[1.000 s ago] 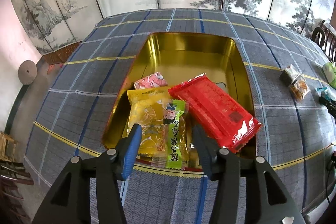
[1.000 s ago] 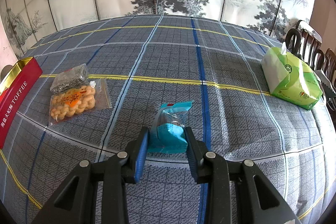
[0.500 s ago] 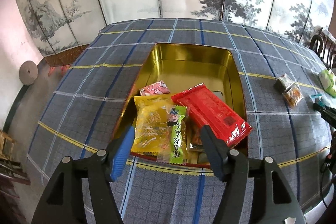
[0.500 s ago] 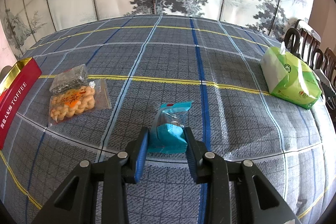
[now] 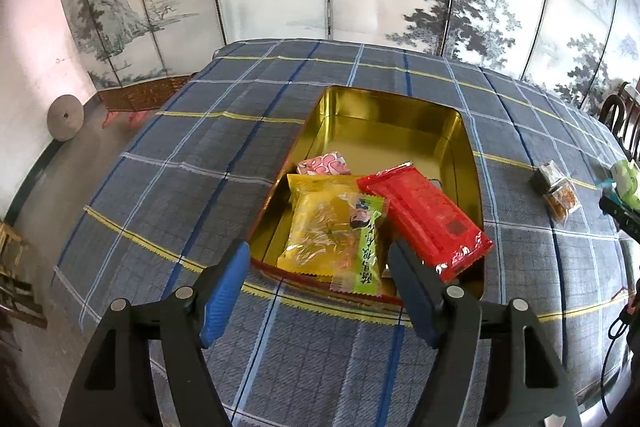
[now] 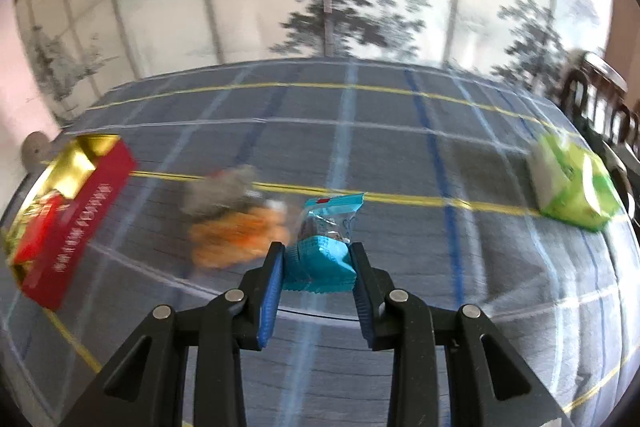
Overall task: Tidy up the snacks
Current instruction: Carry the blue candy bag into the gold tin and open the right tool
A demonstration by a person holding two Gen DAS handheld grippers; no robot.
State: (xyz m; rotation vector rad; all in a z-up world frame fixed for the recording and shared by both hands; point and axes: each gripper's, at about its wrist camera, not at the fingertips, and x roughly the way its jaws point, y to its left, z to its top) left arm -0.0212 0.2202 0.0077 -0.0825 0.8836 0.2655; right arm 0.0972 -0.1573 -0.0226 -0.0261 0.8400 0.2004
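Observation:
A gold-lined red tin (image 5: 384,115) lies open on the checked tablecloth. Inside it rest a yellow packet (image 5: 320,223), a green-strip packet (image 5: 368,247), a long red packet (image 5: 424,215) and a small pink packet (image 5: 324,163). My left gripper (image 5: 320,263) hovers at the tin's near edge, its jaws opening with nothing pressed between them. In the right wrist view my right gripper (image 6: 318,263) is shut on a blue snack packet (image 6: 320,251), lifted off the cloth. The tin (image 6: 72,211) shows at the left there.
A clear bag of orange twists (image 6: 236,231) and a dark grey packet (image 6: 220,191) lie between the tin and my right gripper. A green tissue pack (image 6: 576,183) sits at the right. Dark wooden chairs (image 6: 600,99) stand beyond the table's right edge.
My left gripper's jaws spread wider and drew back from the packets in the tin. My right gripper rose with the blue packet and swung left; the tin now shows more fully.

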